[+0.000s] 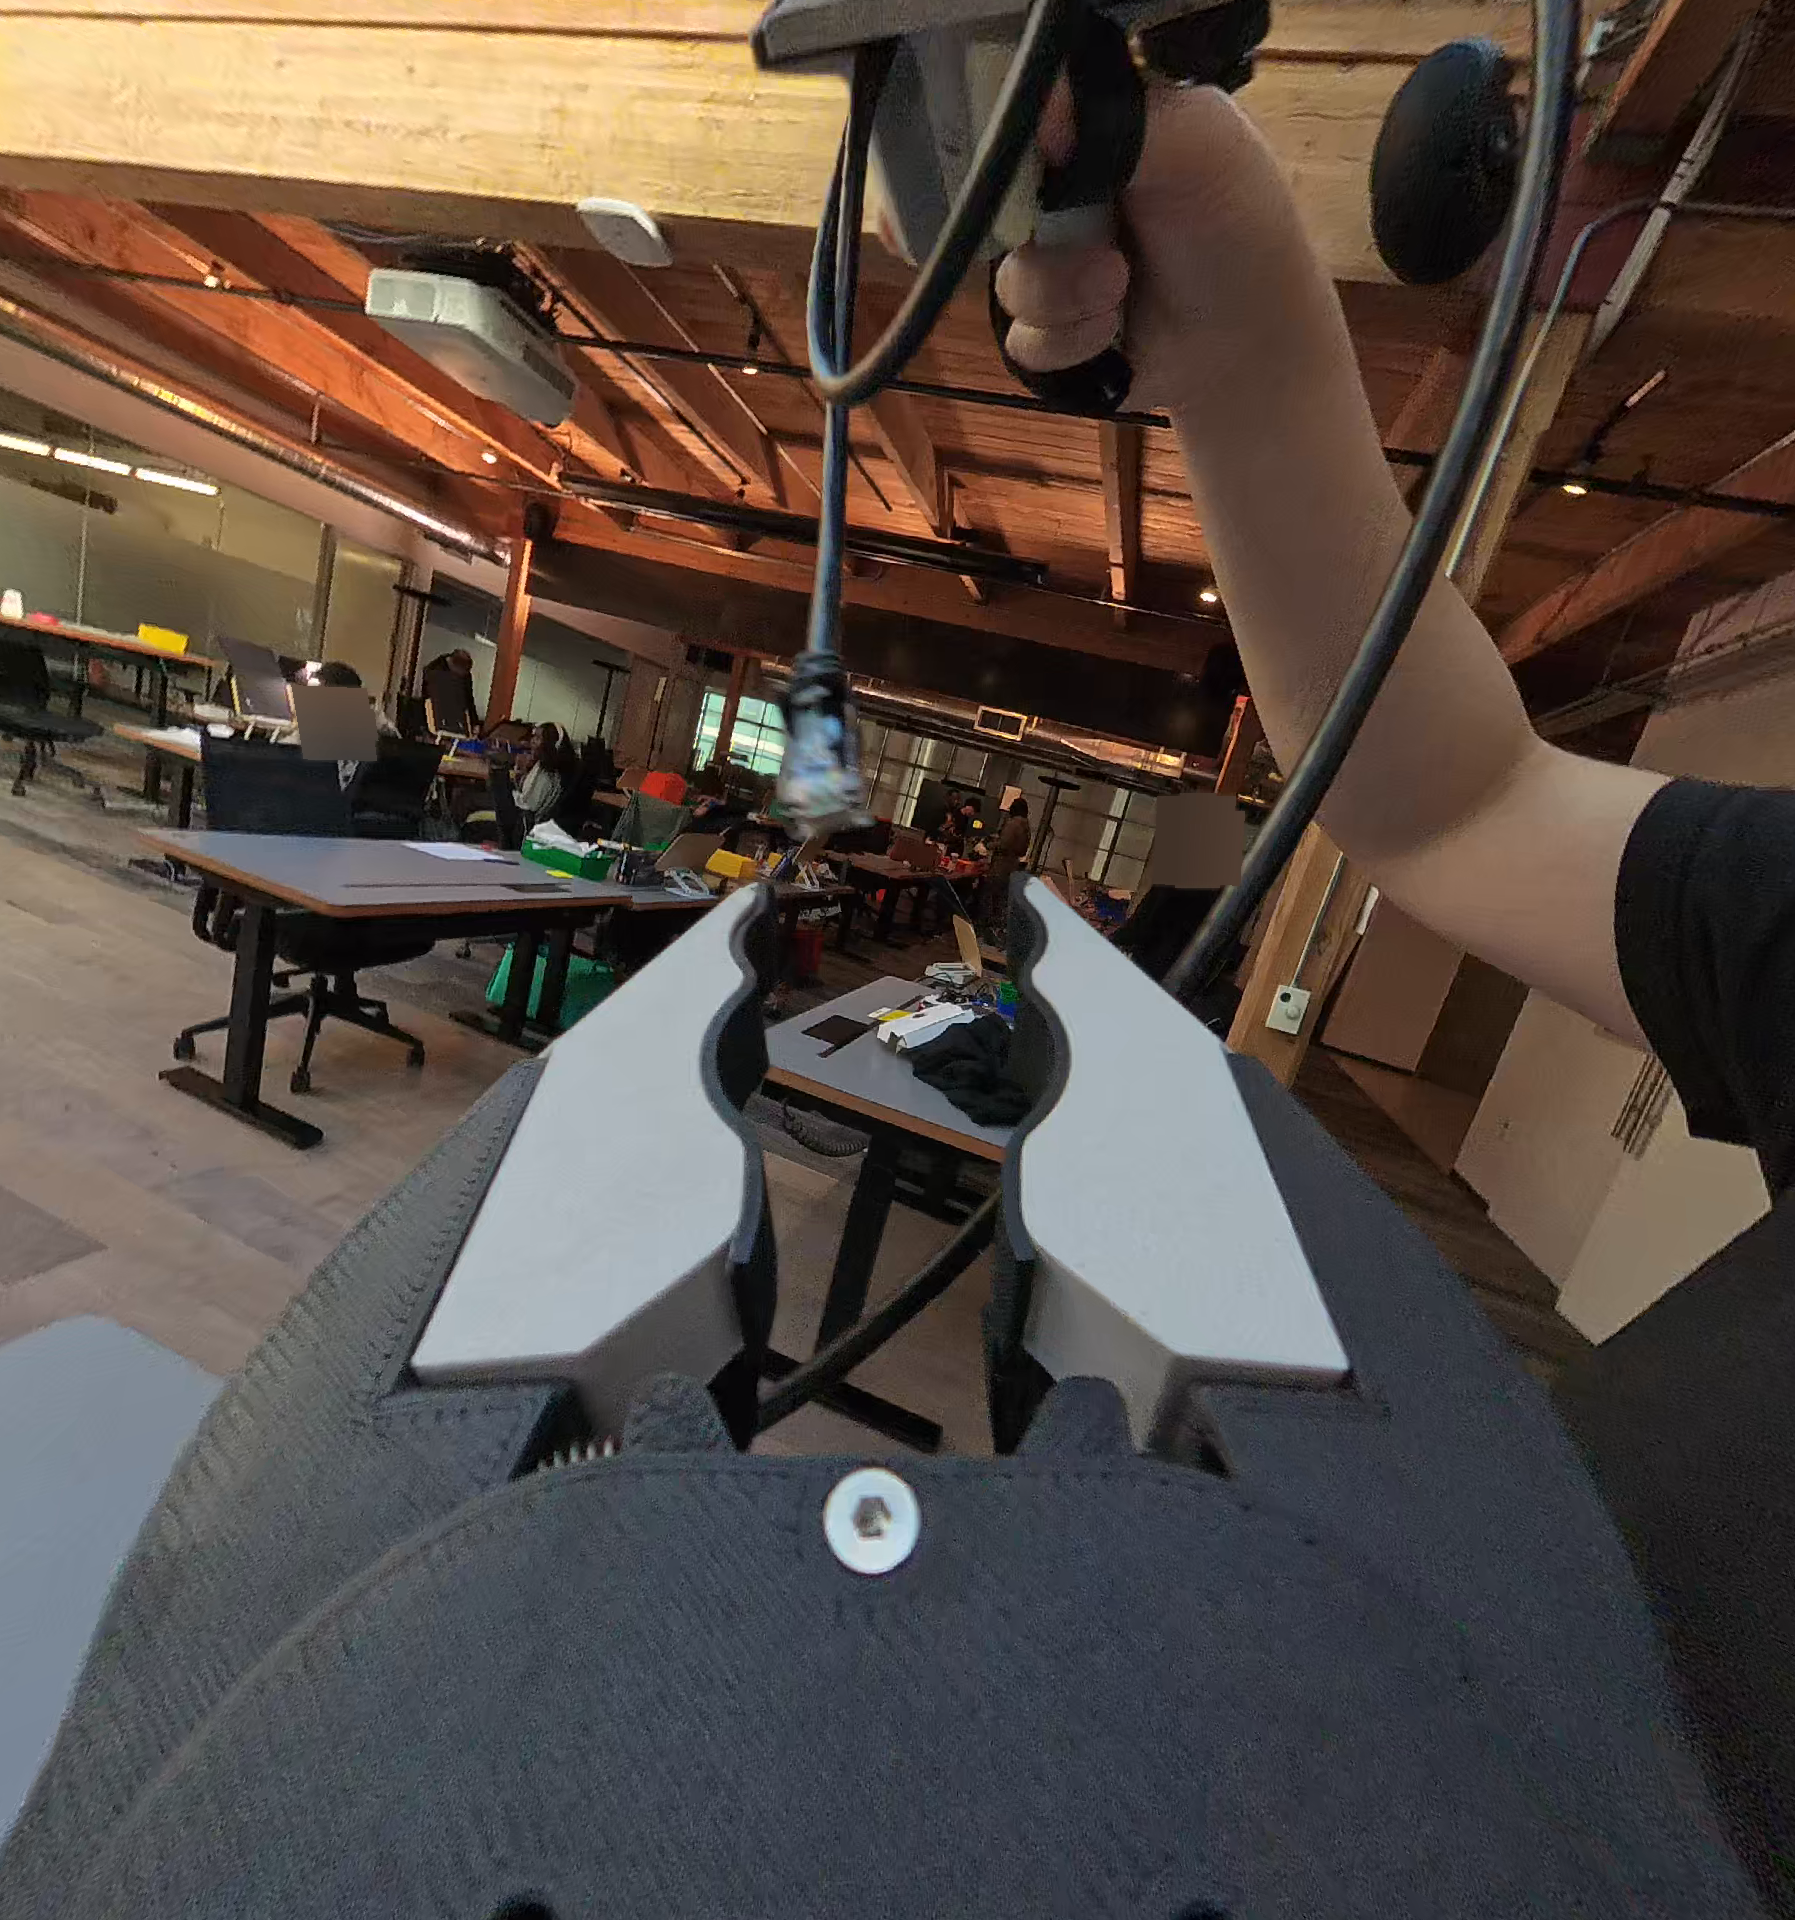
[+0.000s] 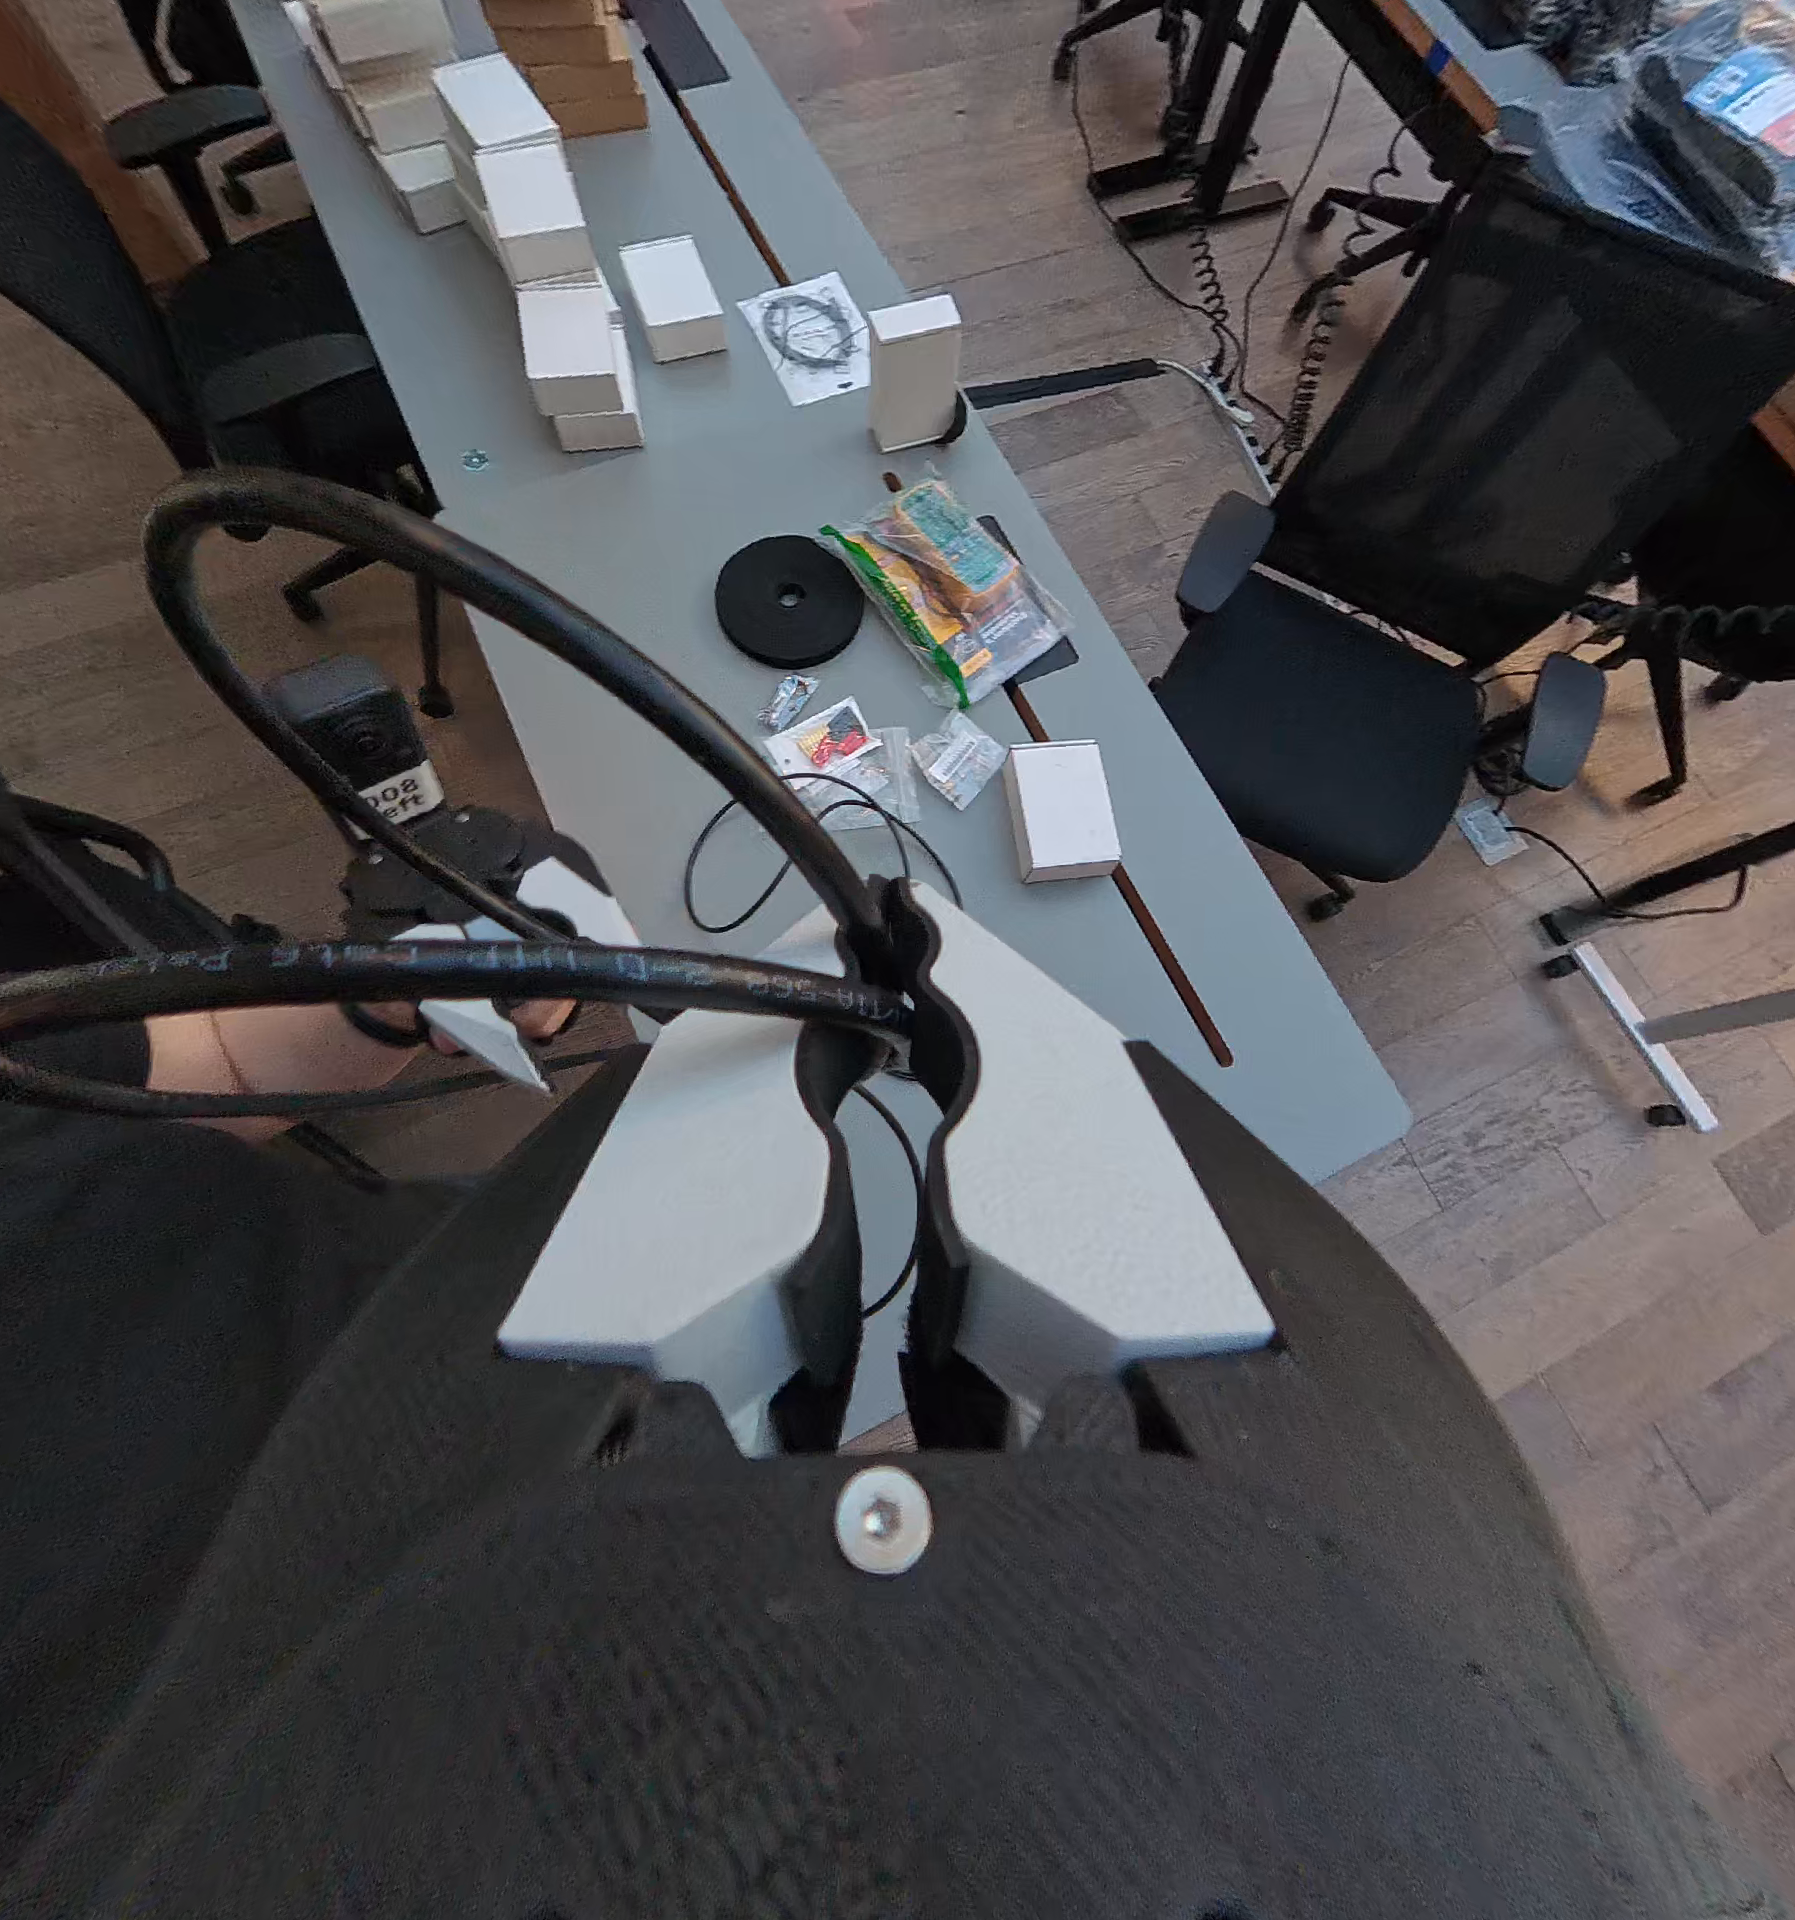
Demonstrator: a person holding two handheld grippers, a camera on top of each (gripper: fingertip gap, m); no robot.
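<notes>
Long grey surface (image 2: 602, 540) runs away from the right wrist view, wood-plank floor (image 2: 1495, 1247) around it. On it: stacked white boxes (image 2: 529, 208) at the far end, an upright white box (image 2: 914, 369), a black disc (image 2: 789, 601), a clear bag with green and orange contents (image 2: 950, 592), small parts bags (image 2: 841, 743), one flat white box (image 2: 1062, 810), a thin black wire loop (image 2: 706, 883). Black mesh office chair (image 2: 1444, 582) stands just beside the surface's right edge.

Left wrist view tilts up: open office, exposed timber ceiling (image 1: 353, 104), more desks (image 1: 384, 873) and seated people far off.

Right gripper (image 2: 888, 935) is raised over the near end of the surface, closed on the thick black cable (image 2: 457, 582) near its fingertips; the cable loops up and left and crosses back in front. From the left wrist view a bare forearm, hand (image 1: 1132, 239) on the handle, holds it high.

Left gripper (image 1: 888, 914): fingers wide apart, nothing between them. The cable's clear plug end (image 1: 818, 764) hangs just above and beyond the tips, not touching, motion-blurred. Left gripper also shows low-left in the right wrist view (image 2: 498, 997), camera on top.
</notes>
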